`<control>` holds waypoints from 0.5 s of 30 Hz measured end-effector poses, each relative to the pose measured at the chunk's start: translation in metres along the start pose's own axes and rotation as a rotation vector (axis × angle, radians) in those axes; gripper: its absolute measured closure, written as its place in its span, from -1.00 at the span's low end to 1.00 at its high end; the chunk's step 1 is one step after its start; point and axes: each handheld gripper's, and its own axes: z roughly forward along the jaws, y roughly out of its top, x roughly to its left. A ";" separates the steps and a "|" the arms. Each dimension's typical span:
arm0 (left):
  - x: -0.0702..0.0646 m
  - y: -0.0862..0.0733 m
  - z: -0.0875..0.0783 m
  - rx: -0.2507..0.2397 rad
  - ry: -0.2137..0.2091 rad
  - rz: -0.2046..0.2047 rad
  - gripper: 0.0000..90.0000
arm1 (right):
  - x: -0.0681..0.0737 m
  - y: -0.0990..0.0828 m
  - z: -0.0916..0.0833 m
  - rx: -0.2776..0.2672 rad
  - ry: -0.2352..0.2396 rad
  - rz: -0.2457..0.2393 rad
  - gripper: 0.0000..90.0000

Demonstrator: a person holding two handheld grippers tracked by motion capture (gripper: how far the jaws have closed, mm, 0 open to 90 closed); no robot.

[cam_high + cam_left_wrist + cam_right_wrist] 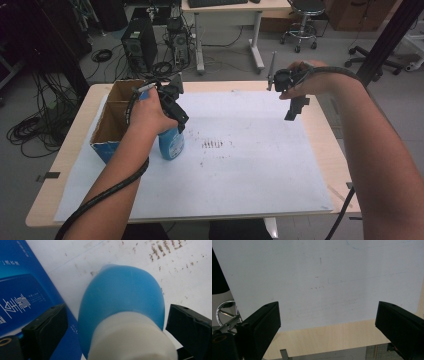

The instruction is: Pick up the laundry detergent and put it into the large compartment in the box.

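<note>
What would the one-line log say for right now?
left gripper: open around blue bottle, pads apart from it | right gripper: open, nothing between jaws, above white sheet | cardboard box: beside bottle

White print on blue box [22, 300], sideways, too small to read.

Two handheld black grippers, left gripper [172, 107] and right gripper [291, 97]: blocky matte jaws bore small screw holes, thick black cables trailed along sleeveless forearms.
</note>
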 end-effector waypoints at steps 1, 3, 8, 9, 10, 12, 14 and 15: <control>0.001 0.000 0.000 0.003 0.000 -0.002 -0.85 | 0.000 0.000 0.000 -0.001 0.000 0.000 -0.86; 0.001 0.000 0.000 -0.001 -0.001 -0.007 -0.83 | 0.000 0.001 0.000 -0.001 0.001 -0.001 -0.86; 0.001 -0.001 0.003 0.006 -0.004 -0.007 -0.75 | 0.000 0.002 0.001 0.000 0.002 -0.003 -0.86; 0.001 -0.001 0.003 0.006 -0.006 -0.007 -0.74 | 0.001 0.002 0.001 0.000 0.002 -0.003 -0.86; 0.001 -0.001 0.003 0.004 -0.007 -0.008 -0.73 | 0.000 0.002 0.001 -0.002 0.003 -0.005 -0.86; 0.001 -0.001 0.003 0.006 -0.005 -0.009 -0.68 | 0.000 0.002 0.002 -0.001 0.003 -0.004 -0.86; 0.001 -0.001 0.003 0.004 -0.006 -0.012 -0.67 | 0.000 0.002 0.002 0.000 0.003 -0.004 -0.86; 0.001 -0.001 0.003 0.006 -0.005 -0.014 -0.65 | 0.000 0.002 0.002 -0.001 0.003 -0.005 -0.86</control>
